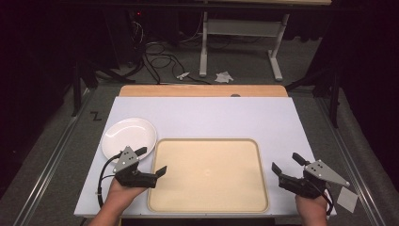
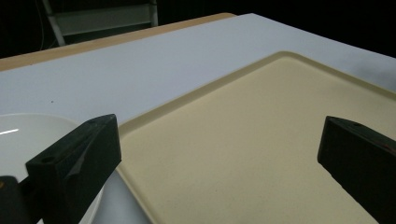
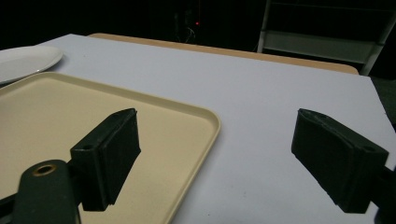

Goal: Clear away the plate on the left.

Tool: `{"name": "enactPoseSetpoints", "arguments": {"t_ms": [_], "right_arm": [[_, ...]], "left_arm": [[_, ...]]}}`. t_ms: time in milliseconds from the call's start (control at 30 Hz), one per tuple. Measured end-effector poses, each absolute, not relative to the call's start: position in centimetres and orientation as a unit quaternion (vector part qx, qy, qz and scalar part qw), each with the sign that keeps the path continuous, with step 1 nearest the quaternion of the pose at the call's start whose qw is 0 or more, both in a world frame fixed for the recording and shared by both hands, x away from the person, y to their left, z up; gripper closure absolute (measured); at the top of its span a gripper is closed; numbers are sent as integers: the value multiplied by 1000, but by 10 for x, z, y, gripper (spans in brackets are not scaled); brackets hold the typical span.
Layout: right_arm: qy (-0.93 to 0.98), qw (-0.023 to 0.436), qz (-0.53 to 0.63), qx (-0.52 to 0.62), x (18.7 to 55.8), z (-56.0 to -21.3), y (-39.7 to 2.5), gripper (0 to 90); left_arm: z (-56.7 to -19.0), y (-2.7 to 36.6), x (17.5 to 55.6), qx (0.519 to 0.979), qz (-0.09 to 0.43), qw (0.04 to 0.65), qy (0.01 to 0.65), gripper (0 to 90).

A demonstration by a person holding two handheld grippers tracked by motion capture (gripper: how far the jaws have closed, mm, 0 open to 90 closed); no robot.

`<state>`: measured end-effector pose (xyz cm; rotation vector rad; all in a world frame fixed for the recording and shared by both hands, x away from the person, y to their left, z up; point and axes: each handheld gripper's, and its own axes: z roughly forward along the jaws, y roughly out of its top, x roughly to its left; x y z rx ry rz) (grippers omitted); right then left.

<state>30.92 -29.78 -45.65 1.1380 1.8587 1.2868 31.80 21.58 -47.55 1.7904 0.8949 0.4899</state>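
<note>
**Op:** Forearms at the near edge, one on each side of the tray. I'm reading both tools as idle. Going big to small: surface (image 1: 207, 113) is a white board over a wooden top, with wood showing along the far edge.

**Eng:** Next?

**Op:** Tray (image 1: 208, 203), beige with a raised rim, sits centred near the front of the surface. Nothing lies on it.

**Eng:** Plate?

**Op:** White plate (image 1: 128, 135) sits at the tray's far-left corner, just beside the rim. I can't tell if they touch. It is bare too.

**Eng:** Tools?

**Op:** Left hand-held gripper (image 1: 151, 162) has its jaws spread wide with nothing between them. One jaw is over the plate's near edge, the other over the tray's left rim. Its own camera looks across the plate rim and the tray's corner. Right hand-held gripper (image 1: 285, 163) is also spread wide and carries nothing. It sits just off the tray's right rim, over bare surface, angled toward the tray.

**Eng:** Anything smaller?

**Op:** Pale paper square (image 1: 347, 199) lies at the front-right corner of the surface, beside the right hand.

**Eng:** Step?

**Op:** My read is the start pose before any grasp. The plate is the likely target, since the left tool is nearest to it.

**Eng:** Next move?

**Op:** The left tool needs to drop and bring one jaw under the plate's near rim, then pinch. The thin, shallow lip means a slip risk, so keep the approach low.
</note>
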Motion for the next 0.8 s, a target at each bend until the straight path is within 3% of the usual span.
{"name": "enactPoseSetpoints", "arguments": {"t_ms": [800], "right_arm": [[702, 297, 482, 432, 310, -459, -296, 163]], "left_arm": [[-478, 214, 317, 759, 213, 500, 359, 2]]}}
